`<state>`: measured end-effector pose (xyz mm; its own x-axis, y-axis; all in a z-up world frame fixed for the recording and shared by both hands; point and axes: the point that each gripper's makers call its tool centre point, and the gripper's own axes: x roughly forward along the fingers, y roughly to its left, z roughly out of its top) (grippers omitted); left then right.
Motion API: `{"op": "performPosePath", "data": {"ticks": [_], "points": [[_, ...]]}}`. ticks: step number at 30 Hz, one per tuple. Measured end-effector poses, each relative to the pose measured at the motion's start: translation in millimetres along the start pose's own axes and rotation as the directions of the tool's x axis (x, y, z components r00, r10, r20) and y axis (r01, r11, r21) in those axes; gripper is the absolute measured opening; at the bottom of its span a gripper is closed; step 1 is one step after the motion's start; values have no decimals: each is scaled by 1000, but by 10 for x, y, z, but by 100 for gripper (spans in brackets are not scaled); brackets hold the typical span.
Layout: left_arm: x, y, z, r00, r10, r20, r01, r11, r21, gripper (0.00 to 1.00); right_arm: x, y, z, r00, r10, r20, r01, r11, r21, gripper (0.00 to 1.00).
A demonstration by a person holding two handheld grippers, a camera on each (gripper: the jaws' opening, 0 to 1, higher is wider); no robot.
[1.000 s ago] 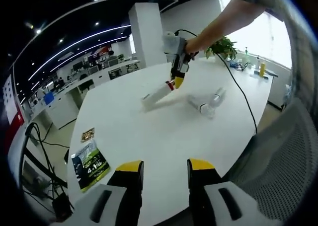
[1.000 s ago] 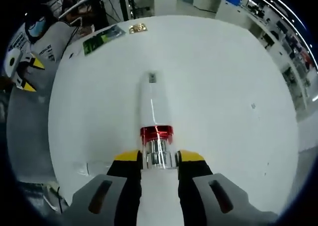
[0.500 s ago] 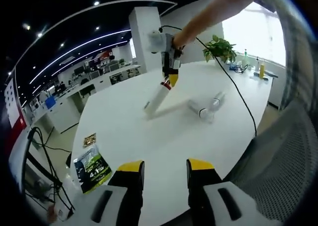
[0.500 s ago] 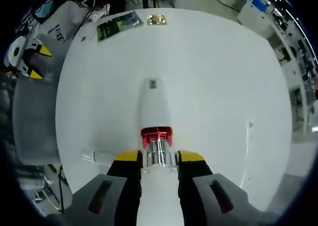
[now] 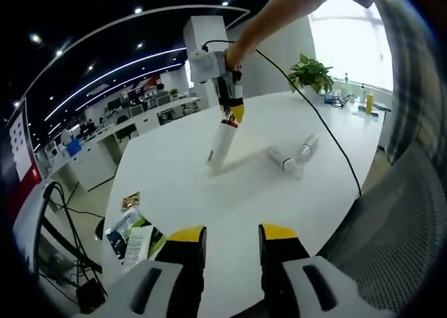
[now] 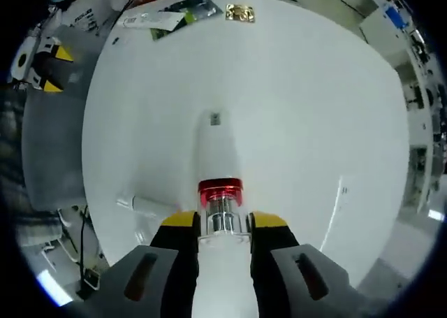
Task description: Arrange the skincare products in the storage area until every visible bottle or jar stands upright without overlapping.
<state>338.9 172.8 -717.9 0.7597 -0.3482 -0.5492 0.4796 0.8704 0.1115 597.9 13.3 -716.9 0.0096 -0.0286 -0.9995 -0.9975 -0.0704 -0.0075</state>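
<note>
A tall white bottle [image 5: 223, 145] with a red collar [image 6: 220, 190] and a clear neck leans steeply, its base touching the round white table [image 5: 209, 192]. My right gripper [image 6: 219, 221] is shut on the bottle's neck; in the left gripper view it comes down from above [image 5: 230, 112], held by a person's arm. Two more clear-and-white bottles [image 5: 290, 157] lie on their sides to the right of it; one white bottle [image 6: 143, 205] shows at the left of my right jaws. My left gripper [image 5: 225, 235] hangs open over the table's near edge, holding nothing.
A green packet [image 5: 129, 228] with a white box on it and a small gold packet [image 5: 130, 202] lie at the table's left edge. A cable [image 5: 335, 129] runs across the table. A mesh chair [image 5: 398, 213] stands on the right. A potted plant [image 5: 311, 72] stands at the back.
My right gripper has swung the white bottle from a low slant to nearly upright, its base staying on the table. A white box now lies on the green packet.
</note>
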Motion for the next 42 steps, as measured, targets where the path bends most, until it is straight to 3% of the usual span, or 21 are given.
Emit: {"op": "performPosePath", "data": {"ticks": [5,14,21,31,42], "points": [[-3,-9,20,1000,-2,8,1,1000,8,30,3,-19,76,999,24,-36,-25,999,-36,26],[3,2,-2,1000,6,-5,-6,1000,11,30,-16,14,167,999,34,-18,-35,998,-45,26],[-11,20,2,1000,16,-1,-16,1000,15,28,-113,103,1,999,-46,-26,44,996,-77,26],[-9,-11,-15,1000,15,-12,-14,999,42,27,-200,275,-334,993,-93,-71,85,990,-108,26],[0,-21,-32,999,19,-27,-18,998,60,27,-219,338,-423,993,-99,-67,94,992,-83,26]]}}
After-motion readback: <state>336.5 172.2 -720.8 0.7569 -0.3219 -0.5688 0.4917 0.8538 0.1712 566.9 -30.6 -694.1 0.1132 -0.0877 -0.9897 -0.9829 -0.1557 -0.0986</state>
